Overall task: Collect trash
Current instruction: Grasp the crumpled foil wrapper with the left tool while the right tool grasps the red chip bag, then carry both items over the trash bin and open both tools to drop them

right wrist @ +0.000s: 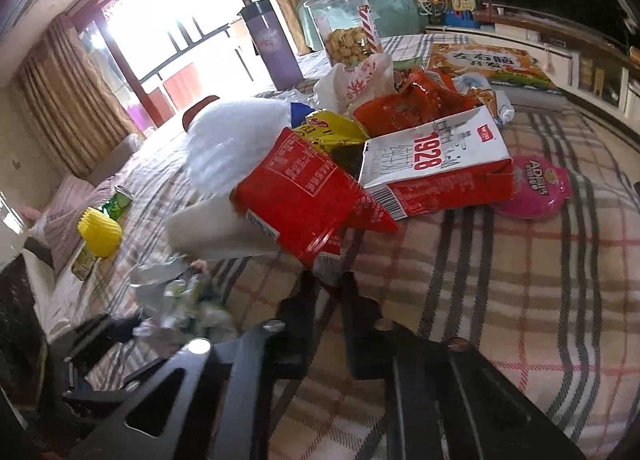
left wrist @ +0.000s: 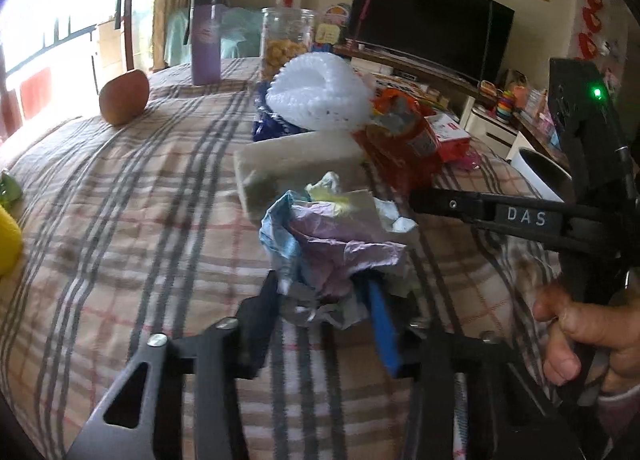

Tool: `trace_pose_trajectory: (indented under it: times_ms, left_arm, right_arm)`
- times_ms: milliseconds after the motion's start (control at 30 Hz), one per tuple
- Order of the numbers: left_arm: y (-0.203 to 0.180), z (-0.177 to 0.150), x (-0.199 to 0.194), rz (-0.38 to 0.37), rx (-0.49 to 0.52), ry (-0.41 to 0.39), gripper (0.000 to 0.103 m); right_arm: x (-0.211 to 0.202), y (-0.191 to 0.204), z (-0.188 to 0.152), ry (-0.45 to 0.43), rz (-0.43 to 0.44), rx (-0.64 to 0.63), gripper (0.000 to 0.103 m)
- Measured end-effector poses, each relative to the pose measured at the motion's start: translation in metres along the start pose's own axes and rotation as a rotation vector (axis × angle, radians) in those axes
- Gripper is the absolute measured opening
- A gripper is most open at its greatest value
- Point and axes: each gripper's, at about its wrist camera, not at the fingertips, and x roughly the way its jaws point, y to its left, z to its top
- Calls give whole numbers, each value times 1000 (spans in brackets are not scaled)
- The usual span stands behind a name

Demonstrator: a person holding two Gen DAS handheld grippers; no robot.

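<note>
Left hand-held gripper [left wrist: 324,292] clamped on crumpled wrappers [left wrist: 332,236]; right hand-held gripper [right wrist: 330,292] pinching the red snack bag [right wrist: 296,199].

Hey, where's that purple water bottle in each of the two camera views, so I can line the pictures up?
Left wrist view: the purple bottle stands upright at upper left of centre, on the far edge of the plaid cloth.
Right wrist view: the purple bottle stands at upper centre-left, before the bright window.
Shared landmark: the clear snack jar stands just right of it in both.
</note>
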Motion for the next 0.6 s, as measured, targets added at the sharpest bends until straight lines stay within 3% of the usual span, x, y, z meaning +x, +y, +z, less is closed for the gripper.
trace_pose_trajectory:
  times_ms: [167, 300, 600]
  left_arm:
    - [-4, 1, -6, -13, 13, -25, 17]
    - [-9, 2, -12, -57, -3, -30, 15]
    - [-45, 8, -17, -107, 73, -48, 14]
  right_arm:
    - [-22, -9, -9, -32, 22, 25, 6]
    - [-47, -20, -23, -52, 23, 52, 5]
    - [-102, -41, -41, -105, -5, 80, 4]
